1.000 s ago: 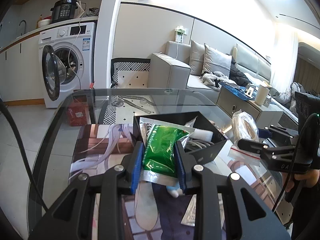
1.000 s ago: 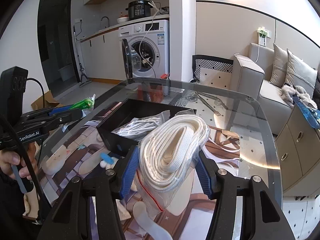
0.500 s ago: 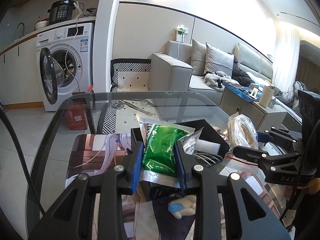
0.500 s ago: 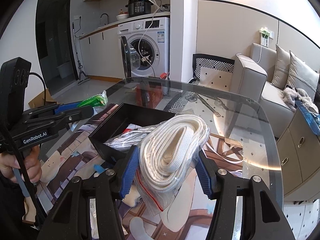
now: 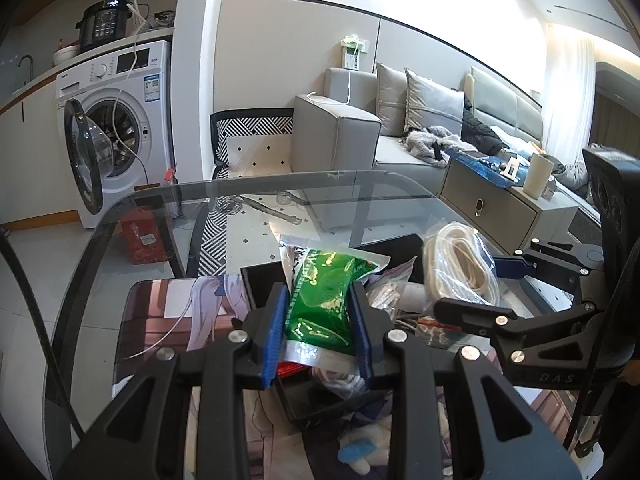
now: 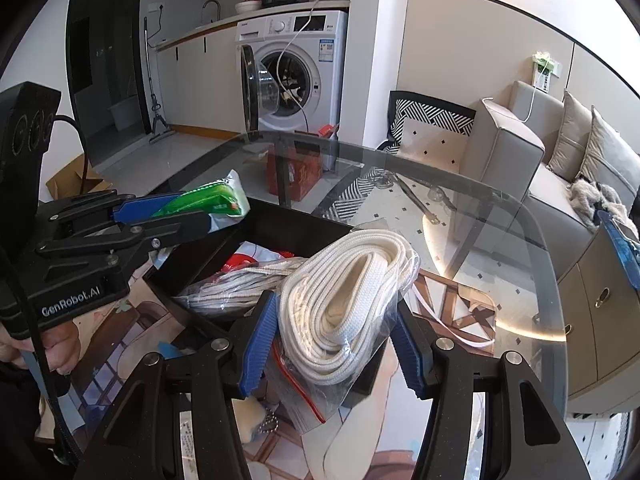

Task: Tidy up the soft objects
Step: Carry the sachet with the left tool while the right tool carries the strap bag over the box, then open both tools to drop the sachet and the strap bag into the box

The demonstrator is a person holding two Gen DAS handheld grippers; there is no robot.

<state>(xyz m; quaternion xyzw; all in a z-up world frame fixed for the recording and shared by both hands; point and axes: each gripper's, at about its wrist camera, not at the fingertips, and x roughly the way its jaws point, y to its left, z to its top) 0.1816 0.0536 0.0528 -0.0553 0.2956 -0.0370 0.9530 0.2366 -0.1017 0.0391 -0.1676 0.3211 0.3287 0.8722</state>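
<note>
My left gripper [image 5: 318, 330] is shut on a green packet [image 5: 326, 300] with a clear sealed edge, held above the black box [image 5: 260, 284]. In the right wrist view the same green packet [image 6: 208, 202] and left gripper [image 6: 168, 216] hang over the box's left wall. My right gripper [image 6: 332, 344] is shut on a clear zip bag of coiled white cord [image 6: 344, 292], held over the near side of the black box [image 6: 280, 220]. The left wrist view has that cord bag [image 5: 460, 268] at the right. Inside the box lie another bag of white cord [image 6: 240, 284] and a red-and-white packet [image 6: 244, 258].
The box stands on a printed mat [image 5: 160, 320] on a round glass table [image 6: 500, 216]. A small white and blue plush [image 5: 360, 450] lies on the mat near me. A person's hand [image 6: 56, 350] holds the left tool. Washing machine [image 5: 116, 120] and sofa [image 5: 360, 132] stand beyond.
Both grippers moved forward and slightly down with their loads, from short of the box to over it. The box now sits closer and lower in both views. Neither grip changed.
</note>
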